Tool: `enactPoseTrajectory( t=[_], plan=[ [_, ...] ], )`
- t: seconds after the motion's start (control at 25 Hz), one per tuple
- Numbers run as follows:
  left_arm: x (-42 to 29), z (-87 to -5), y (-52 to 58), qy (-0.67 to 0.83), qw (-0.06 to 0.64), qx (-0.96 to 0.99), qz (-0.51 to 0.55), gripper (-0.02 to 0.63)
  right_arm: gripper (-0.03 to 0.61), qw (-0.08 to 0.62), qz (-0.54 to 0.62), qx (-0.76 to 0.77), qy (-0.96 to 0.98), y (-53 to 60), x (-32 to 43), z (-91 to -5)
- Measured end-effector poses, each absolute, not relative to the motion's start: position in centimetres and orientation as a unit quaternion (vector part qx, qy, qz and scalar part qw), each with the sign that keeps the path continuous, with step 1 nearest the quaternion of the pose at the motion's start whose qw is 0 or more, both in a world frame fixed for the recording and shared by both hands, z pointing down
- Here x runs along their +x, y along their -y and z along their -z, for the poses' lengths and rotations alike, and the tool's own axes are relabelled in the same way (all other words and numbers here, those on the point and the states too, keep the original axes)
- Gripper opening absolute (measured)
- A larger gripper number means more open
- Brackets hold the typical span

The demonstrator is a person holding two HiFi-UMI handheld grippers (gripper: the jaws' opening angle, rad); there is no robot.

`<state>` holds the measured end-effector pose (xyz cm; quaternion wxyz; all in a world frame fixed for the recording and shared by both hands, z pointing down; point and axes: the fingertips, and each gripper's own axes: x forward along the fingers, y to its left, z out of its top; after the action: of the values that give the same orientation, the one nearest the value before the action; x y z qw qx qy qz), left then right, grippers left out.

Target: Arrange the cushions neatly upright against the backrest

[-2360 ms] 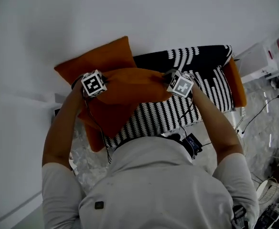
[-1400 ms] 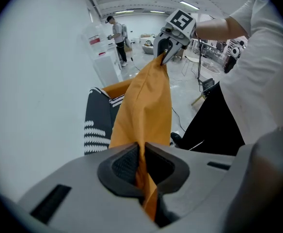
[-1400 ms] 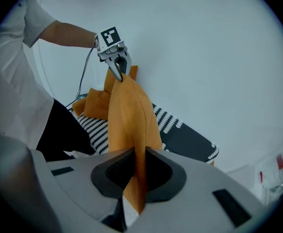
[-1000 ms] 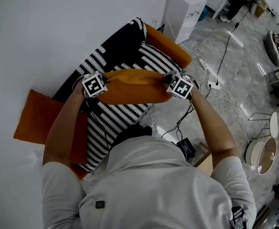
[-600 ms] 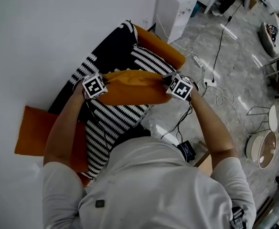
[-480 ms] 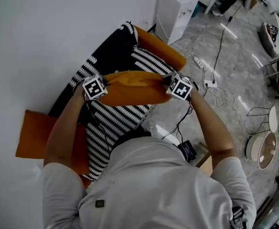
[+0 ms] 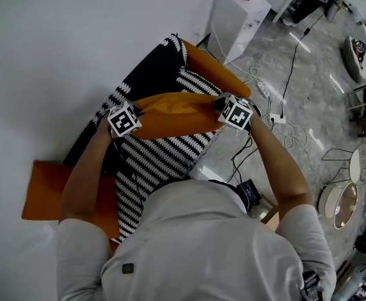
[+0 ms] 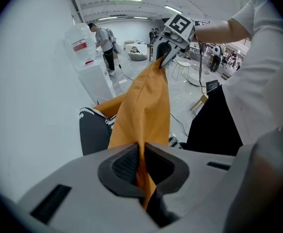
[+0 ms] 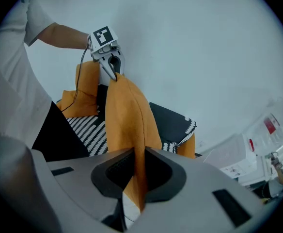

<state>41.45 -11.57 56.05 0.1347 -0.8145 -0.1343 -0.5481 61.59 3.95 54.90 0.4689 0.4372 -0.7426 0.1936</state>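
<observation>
With left gripper (image 7: 129,119), pinched the cushion (image 7: 178,114) at its 9 o'clock end, jaws closed tight on a fold of the orange fabric. With right gripper (image 7: 228,111), pinched the 3 o'clock end likewise, jaws clamped on the fabric there. Held the cushion stretched between the two, raised off the sofa (image 7: 217,66), long edge roughly level across the middle of the head view. Pointed both grippers steeply down.

Seen from the left gripper view: cushion (image 8: 144,106) rising out of the jaws toward 12 o'clock, up to the right gripper (image 8: 162,62). Seen from the right gripper view: cushion (image 9: 129,125) running from the jaws toward 11 o'clock, up to the left gripper (image 9: 113,74).

Below the cushion in the head view, toward 6 o'clock: black-and-white throw (image 7: 161,158), spread over the seat and the back. At 8 o'clock: second cushion (image 7: 45,184), also orange, at the wall end of the sofa, partly behind the left forearm and well apart from the held one; whether upright or flat, impossible to tell. In the right gripper view, that second cushion (image 9: 86,89) at 9 o'clock of the left gripper.

At 1 o'clock, past the sofa's orange end: white dispenser (image 7: 236,21) by the wall. At 3 o'clock: cables (image 7: 289,102) on the floor.
</observation>
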Motion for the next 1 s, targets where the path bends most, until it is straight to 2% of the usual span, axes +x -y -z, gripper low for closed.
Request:
enactPoseTrajectory(
  t=[0.4, 0.76, 1.0],
  plan=[
    [42.5, -56.2, 16.9, 0.101, 0.101, -0.829, 0.541, 0.025, 0.063, 0.485, -0.174, 0.41, 0.752, 3.4, 64.0, -54.5],
    [43.5, -57.7, 19.7, 0.043, 0.037, -0.824, 0.563, 0.025, 0.063, 0.488, -0.157, 0.34, 0.788, 10.3, 67.1, -57.0],
    [46.6, -59.6, 22.4, 0.007, -0.006, -0.818, 0.575, 0.025, 0.063, 0.486, -0.155, 0.288, 0.81, 15.4, 71.0, -59.4]
  ],
)
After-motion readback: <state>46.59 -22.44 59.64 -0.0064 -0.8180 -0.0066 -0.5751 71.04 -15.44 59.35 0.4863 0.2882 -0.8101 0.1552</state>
